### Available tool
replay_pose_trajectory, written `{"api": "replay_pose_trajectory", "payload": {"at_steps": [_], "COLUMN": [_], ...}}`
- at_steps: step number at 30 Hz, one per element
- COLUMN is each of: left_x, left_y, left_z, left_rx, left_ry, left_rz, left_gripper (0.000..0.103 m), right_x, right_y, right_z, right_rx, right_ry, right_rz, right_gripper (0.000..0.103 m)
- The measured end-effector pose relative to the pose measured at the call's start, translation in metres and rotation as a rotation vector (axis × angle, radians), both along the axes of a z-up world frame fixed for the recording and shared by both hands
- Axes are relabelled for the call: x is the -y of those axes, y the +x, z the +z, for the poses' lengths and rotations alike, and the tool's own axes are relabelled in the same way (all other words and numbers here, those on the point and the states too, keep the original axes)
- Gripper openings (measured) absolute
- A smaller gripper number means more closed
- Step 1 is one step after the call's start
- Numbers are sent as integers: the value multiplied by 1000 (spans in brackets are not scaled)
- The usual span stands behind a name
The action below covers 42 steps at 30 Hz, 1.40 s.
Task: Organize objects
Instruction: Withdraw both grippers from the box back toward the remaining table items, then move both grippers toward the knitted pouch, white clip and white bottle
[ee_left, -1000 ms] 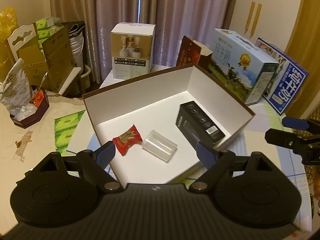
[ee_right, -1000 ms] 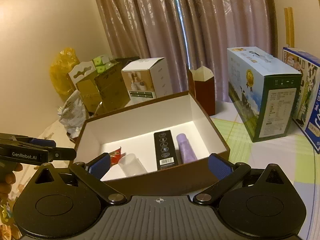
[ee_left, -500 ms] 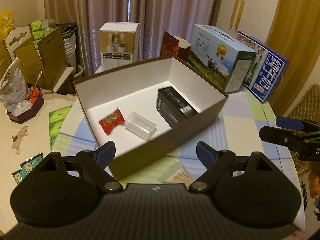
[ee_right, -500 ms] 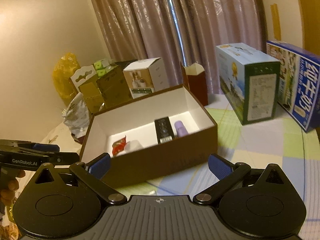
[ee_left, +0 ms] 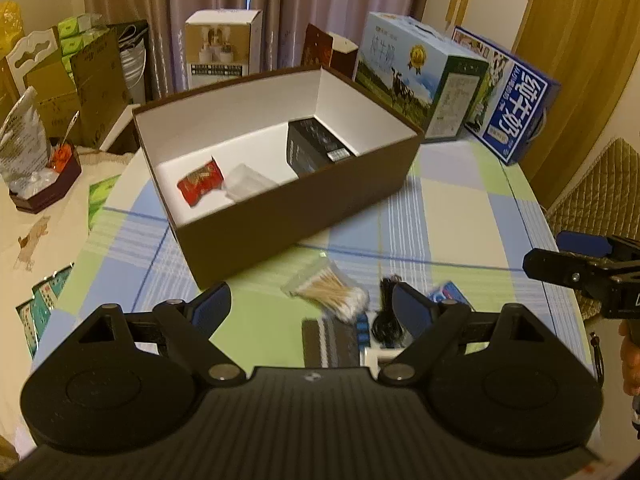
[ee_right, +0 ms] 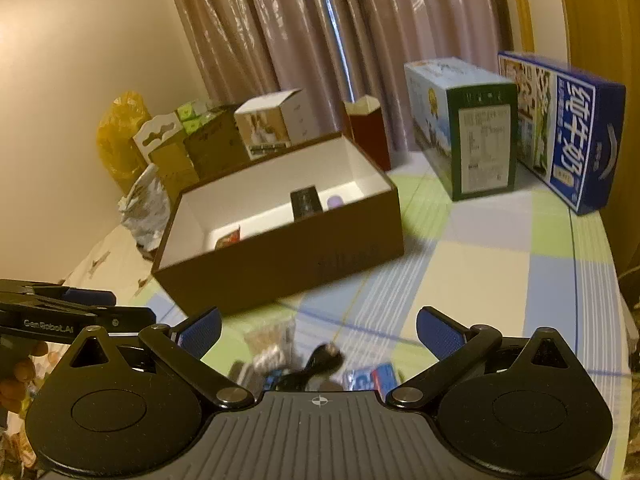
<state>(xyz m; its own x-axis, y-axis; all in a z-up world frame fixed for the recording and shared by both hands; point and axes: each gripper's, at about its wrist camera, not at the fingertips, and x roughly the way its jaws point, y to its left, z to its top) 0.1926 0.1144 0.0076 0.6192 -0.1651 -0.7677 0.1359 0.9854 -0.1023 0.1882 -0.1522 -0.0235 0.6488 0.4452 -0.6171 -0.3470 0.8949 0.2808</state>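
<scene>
2 hand-held grippers spread wide; swab bag [ee_left: 326, 290] between left fingers [ee_left: 210, 306].

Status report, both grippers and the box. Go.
Left gripper open, empty. Right gripper open, empty. Brown box holds four items; cotton swabs and black cable lie loose on the table. Nothing blocking.

small items [ee_right: 312, 364] near right gripper's base are blurred beyond telling.
</scene>
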Motion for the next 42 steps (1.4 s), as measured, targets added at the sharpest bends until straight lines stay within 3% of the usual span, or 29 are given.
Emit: {"api": "replay_pose_trajectory", "payload": {"at_steps": [19, 42], "left_x": [30, 59], "left_y": [-37, -48], "left_z": [-20, -62], "left_rx": [-69, -175], "left_ry": [18, 44], "left_rz": [11, 4], "left_gripper": [86, 85], "right_x": [24, 46], "right_y": [-39, -56], "right_z": [-26, -68], "right_rx": [-92, -213], "right_ry": [-24, -69], "right_rz": [20, 8], "right_gripper": [101, 101]}}
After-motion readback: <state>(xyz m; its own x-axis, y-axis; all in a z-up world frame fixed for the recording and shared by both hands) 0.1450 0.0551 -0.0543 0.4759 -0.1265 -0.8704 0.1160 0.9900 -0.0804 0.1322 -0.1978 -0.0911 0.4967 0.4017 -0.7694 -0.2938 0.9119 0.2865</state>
